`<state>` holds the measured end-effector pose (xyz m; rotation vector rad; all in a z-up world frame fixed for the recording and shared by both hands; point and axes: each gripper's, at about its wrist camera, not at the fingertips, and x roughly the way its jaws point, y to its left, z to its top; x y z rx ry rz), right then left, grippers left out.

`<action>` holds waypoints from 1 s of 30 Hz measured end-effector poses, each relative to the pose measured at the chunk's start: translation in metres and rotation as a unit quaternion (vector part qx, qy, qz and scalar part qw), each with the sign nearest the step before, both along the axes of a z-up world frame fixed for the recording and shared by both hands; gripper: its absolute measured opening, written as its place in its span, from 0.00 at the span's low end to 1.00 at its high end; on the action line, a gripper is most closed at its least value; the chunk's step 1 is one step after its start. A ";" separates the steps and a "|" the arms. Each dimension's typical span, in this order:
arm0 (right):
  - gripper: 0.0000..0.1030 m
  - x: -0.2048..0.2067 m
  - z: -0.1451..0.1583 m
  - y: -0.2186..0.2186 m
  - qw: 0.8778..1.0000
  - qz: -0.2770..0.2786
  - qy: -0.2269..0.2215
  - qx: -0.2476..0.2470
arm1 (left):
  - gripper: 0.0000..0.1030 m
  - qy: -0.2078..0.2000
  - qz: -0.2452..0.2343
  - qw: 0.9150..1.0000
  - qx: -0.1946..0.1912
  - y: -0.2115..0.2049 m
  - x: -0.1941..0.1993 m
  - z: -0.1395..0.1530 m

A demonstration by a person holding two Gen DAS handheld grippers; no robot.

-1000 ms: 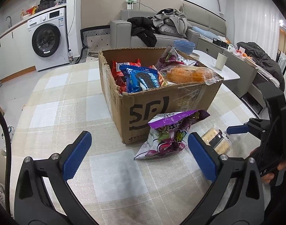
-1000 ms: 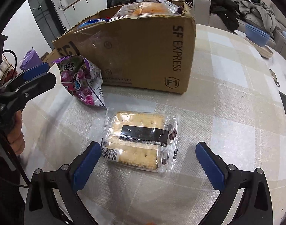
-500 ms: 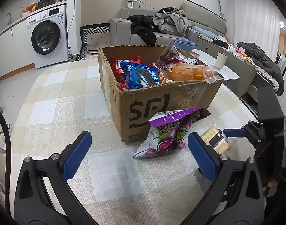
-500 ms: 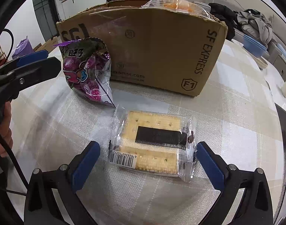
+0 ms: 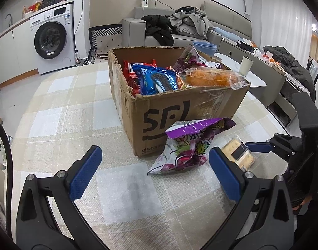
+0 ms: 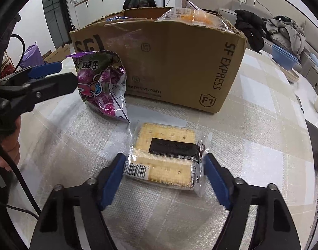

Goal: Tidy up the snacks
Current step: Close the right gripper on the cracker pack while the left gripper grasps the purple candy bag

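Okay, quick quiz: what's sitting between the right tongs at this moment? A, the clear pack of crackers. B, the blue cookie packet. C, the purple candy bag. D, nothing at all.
A: in the right wrist view the right tongs, which have just been closing, bracket the cracker pack on the table, with both pads at its wrapper edges; the purple candy bag leans on the cardboard box farther off.
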<state>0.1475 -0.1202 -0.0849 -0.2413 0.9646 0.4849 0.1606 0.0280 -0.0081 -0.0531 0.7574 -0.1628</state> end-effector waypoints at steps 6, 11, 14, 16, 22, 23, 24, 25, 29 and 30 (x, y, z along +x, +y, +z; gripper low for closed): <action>0.62 -0.002 0.005 0.002 1.000 0.004 -0.006 0.001 | 0.99 0.004 -0.002 1.000 0.004 -0.003 0.002 -0.004; 0.62 0.000 0.009 -0.003 1.000 0.007 -0.003 0.014 | 0.99 -0.001 -0.003 1.000 0.005 -0.002 0.001 -0.002; 0.62 0.001 0.013 -0.010 1.000 0.008 -0.005 0.028 | 0.99 0.001 -0.002 1.000 0.002 -0.001 0.001 -0.001; 0.62 0.002 0.016 -0.016 0.999 0.006 -0.009 0.035 | 0.99 0.002 -0.003 1.000 0.001 -0.002 0.001 -0.001; 0.62 0.002 0.034 -0.034 0.998 -0.002 -0.025 0.056 | 0.99 0.002 -0.012 1.000 0.012 -0.014 0.000 -0.004; 0.62 0.002 0.037 -0.037 0.998 -0.005 -0.028 0.058 | 0.99 0.003 -0.011 1.000 0.016 -0.017 0.001 -0.006; 0.62 0.003 0.040 -0.039 0.998 -0.008 -0.030 0.060 | 0.99 0.005 -0.012 1.000 0.020 -0.020 0.001 -0.007; 0.62 0.003 0.042 -0.042 0.998 -0.011 -0.032 0.062 | 0.99 0.006 -0.012 1.000 0.027 -0.024 0.002 -0.009; 0.62 0.004 0.047 -0.049 0.997 -0.018 -0.034 0.068 | 0.96 0.013 -0.016 0.999 0.032 -0.040 0.008 -0.014; 0.62 0.004 0.047 -0.050 0.997 -0.020 -0.034 0.069 | 0.90 0.017 -0.016 0.999 0.035 -0.044 0.010 -0.014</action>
